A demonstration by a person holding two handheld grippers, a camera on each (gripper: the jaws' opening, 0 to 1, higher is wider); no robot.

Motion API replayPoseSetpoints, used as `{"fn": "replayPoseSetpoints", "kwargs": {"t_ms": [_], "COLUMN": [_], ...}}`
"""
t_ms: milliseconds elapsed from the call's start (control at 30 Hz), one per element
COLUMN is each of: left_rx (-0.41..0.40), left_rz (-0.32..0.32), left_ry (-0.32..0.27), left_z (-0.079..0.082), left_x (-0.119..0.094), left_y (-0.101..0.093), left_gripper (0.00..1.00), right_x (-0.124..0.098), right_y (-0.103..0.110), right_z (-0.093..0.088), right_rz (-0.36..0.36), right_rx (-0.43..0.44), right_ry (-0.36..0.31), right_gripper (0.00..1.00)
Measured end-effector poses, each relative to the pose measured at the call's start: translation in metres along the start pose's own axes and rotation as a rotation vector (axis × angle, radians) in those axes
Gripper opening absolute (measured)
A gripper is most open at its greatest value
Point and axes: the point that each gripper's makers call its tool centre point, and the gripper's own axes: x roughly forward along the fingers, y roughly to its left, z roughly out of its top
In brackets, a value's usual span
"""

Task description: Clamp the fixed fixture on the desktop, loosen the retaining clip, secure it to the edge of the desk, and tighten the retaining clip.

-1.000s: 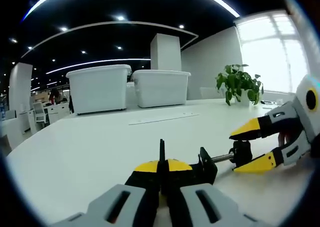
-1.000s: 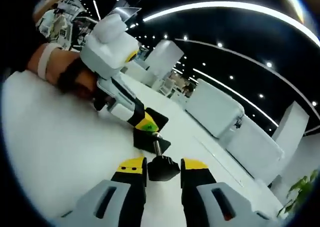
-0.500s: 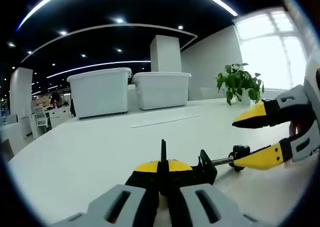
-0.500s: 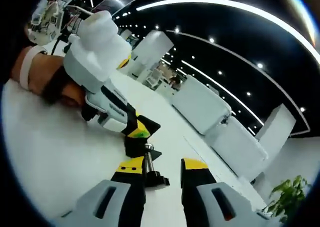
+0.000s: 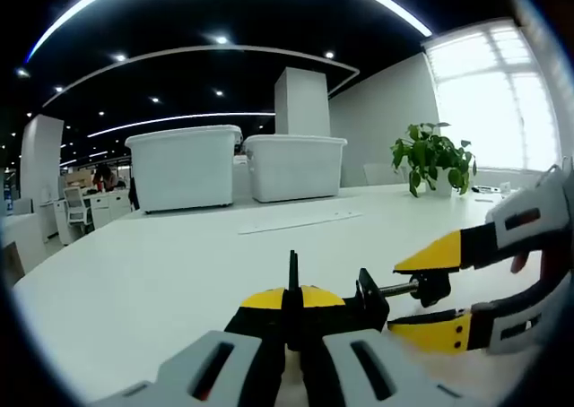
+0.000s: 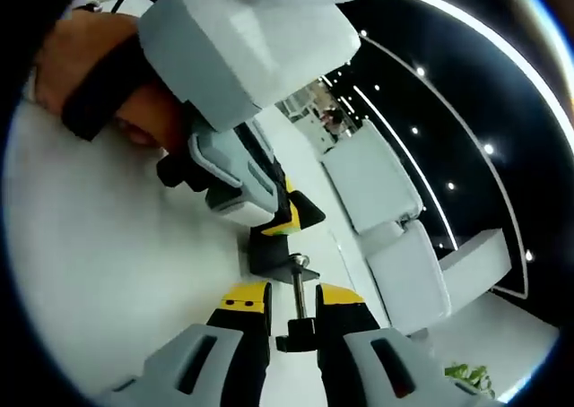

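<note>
I have the left gripper (image 5: pixel 289 301) clenched on the black fixture (image 5: pixel 368 301), low in the centre of the left gripper view, its yellow tips pressed together on a thin upright fin of the clamp body. The fixture lies on the white desk (image 5: pixel 179 264), its screw rod (image 5: pixel 397 288) running off to the right. In the right gripper view the same fixture (image 6: pixel 269 255) sits just below centre, under the left gripper (image 6: pixel 269 212) coming in from the upper left.

My right gripper (image 6: pixel 294 301) is released, its jaws standing on either side of the screw rod (image 6: pixel 296 290) and the black knob (image 6: pixel 298 335) at its end. From the left gripper view, the right gripper (image 5: pixel 430 290) brackets the knob (image 5: pixel 434 284) at right of centre.

The step, I judge, is loosening the clip. I should close squarely on the knob rather than the rod, which is thin, smooth metal and would likely slip, then turn about the rod's axis while my left keeps the body from rolling.

The desk is smooth, matte and featureless; the fixture looks like hard black plastic with angular edges.
</note>
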Motion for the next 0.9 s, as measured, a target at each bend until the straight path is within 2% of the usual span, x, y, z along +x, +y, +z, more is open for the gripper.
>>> {"fn": "replayPoseSetpoints", "kwargs": {"t_ms": [100, 233, 400, 700, 800, 900], "left_rx": [0.0, 0.002, 0.002, 0.011, 0.015, 0.001], "left_rz": [0.001, -0.001, -0.002, -0.009, -0.008, -0.006], "left_ry": [0.002, 0.004, 0.004, 0.007, 0.005, 0.008], "left_z": [0.0, 0.0, 0.0, 0.0, 0.0, 0.0], "left_x": [0.0, 0.0, 0.0, 0.0, 0.0, 0.0], "left_y": [0.0, 0.0, 0.0, -0.003, -0.002, -0.002], "left_gripper": [0.03, 0.03, 0.03, 0.03, 0.03, 0.03], "right_x": [0.006, 0.013, 0.017, 0.022, 0.02, 0.018], "right_y": [0.001, 0.001, 0.001, 0.005, 0.005, 0.001], "right_z": [0.001, -0.008, -0.012, -0.017, -0.016, -0.017], "right_rz": [-0.011, -0.022, -0.034, -0.026, -0.034, -0.076], "right_rx": [-0.022, -0.03, -0.025, -0.125, -0.134, -0.221], "right_ry": [0.019, 0.065, 0.083, 0.098, 0.101, 0.119], "right_gripper": [0.17, 0.14, 0.13, 0.13, 0.13, 0.11]}}
